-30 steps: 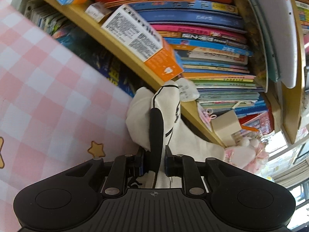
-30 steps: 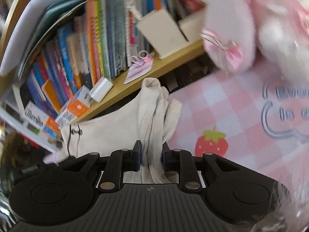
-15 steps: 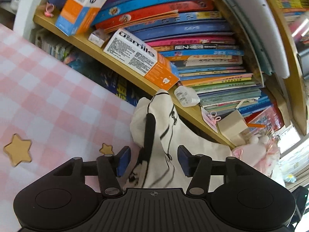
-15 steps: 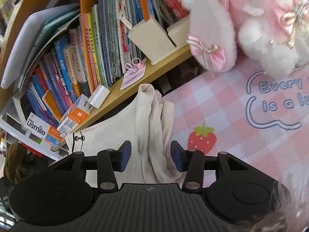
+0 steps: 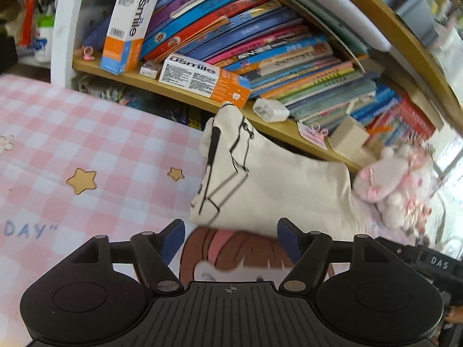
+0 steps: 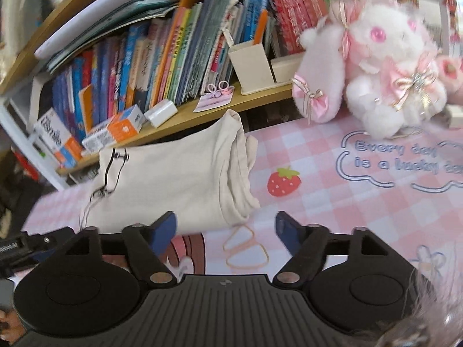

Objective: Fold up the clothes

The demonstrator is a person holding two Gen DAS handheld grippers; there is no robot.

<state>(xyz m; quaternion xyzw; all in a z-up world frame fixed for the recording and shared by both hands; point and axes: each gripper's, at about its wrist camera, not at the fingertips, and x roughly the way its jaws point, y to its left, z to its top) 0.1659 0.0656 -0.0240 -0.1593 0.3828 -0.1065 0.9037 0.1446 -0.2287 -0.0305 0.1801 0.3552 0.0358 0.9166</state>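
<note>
A cream garment (image 5: 277, 190) with black line print lies folded in a compact bundle on the pink checked tablecloth (image 5: 86, 150), its far end against the bookshelf. It also shows in the right wrist view (image 6: 173, 179), folded edges at its right side. My left gripper (image 5: 231, 238) is open and empty, just short of the bundle's near edge. My right gripper (image 6: 225, 230) is open and empty, near the bundle's near right corner.
A wooden bookshelf (image 5: 179, 92) packed with books and toothpaste boxes (image 5: 202, 79) runs along the back. A pink and white plush toy (image 6: 376, 66) sits at the right by the shelf. The other gripper's body (image 6: 26, 245) shows at the left edge.
Both grippers were shut on the garment a second ago. They opened, let it go and pulled back and up; the garment now lies on the table.
</note>
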